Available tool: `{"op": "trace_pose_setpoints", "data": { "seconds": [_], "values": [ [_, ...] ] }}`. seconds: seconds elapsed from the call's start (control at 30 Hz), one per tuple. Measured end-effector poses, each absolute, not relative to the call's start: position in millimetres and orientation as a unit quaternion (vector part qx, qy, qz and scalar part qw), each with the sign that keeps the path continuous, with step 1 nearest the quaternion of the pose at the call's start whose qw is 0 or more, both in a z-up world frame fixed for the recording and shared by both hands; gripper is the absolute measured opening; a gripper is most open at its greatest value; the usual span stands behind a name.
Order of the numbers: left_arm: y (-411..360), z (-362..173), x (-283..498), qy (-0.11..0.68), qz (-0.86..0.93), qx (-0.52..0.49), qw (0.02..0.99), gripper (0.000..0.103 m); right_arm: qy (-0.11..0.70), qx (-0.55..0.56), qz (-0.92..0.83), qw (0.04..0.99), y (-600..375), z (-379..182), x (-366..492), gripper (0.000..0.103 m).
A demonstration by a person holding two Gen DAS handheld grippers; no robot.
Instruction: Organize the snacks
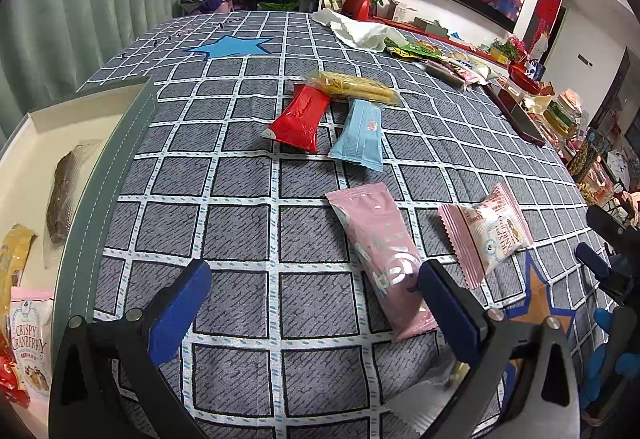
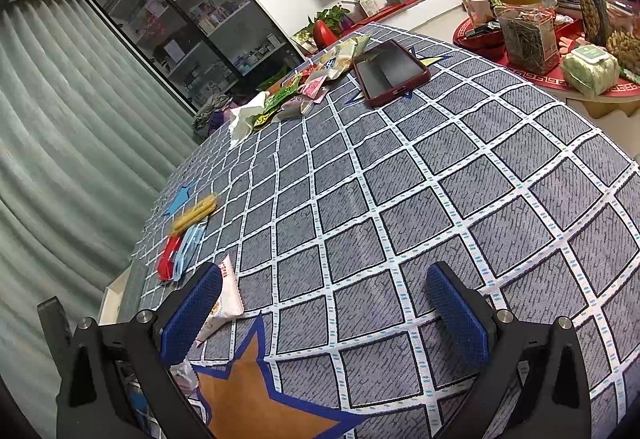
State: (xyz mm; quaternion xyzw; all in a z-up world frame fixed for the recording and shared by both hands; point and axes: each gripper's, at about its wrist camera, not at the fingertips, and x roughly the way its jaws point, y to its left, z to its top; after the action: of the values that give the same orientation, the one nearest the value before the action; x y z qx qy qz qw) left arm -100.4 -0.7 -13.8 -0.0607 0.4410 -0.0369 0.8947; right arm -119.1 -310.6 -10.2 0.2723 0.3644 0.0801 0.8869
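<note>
Between picks: both tongs empty, loose snacks yet to go into the box.

The long pink packet [image 1: 382,259] lies flat on the checked cloth [image 1: 240,231], its near end just beside the inner face of the left tongs' [image 1: 316,303] right-hand pad; those tongs are spread wide and grip nothing. A smaller pink-striped packet [image 1: 486,235] sits just beyond to the right, with red [image 1: 298,119], pale blue [image 1: 358,137] and yellow [image 1: 354,86] packets farther ahead. The box [image 1: 24,167], to the left of the left tongs, already holds several snacks. The right tongs [image 2: 324,303] are likewise spread and empty over bare cloth, the striped packet by their left pad. Likely next: shift the left tongs rightward to straddle the long pink packet, close across its width, then carry it left.
</note>
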Motion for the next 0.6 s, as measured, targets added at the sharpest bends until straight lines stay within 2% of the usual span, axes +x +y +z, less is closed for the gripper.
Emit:
{"op": "trace_pose_setpoints", "data": {
  "seconds": [0.2,0.33,0.47,0.6],
  "values": [
    [-0.7,-13.9,-100.2,0.441,-0.037,-0.061,0.895,0.103,0.387,0.224,0.056,0.893,-298.4,-6.9,-114.1,0.103],
    [-0.7,-13.9,-100.2,0.441,-0.037,-0.061,0.895,0.103,0.451,0.107,0.016,0.886,-261.2,-4.8,-98.6,0.103],
    [-0.7,-13.8,-100.3,0.441,-0.037,-0.061,0.895,0.103,0.47,0.153,0.083,0.865,-237.1,3.8,-83.2,0.103],
    [-0.8,-13.3,-100.8,0.441,-0.037,-0.061,0.895,0.103,0.502,0.157,0.049,0.849,-215.3,7.5,-55.3,0.103]
  ]
}}
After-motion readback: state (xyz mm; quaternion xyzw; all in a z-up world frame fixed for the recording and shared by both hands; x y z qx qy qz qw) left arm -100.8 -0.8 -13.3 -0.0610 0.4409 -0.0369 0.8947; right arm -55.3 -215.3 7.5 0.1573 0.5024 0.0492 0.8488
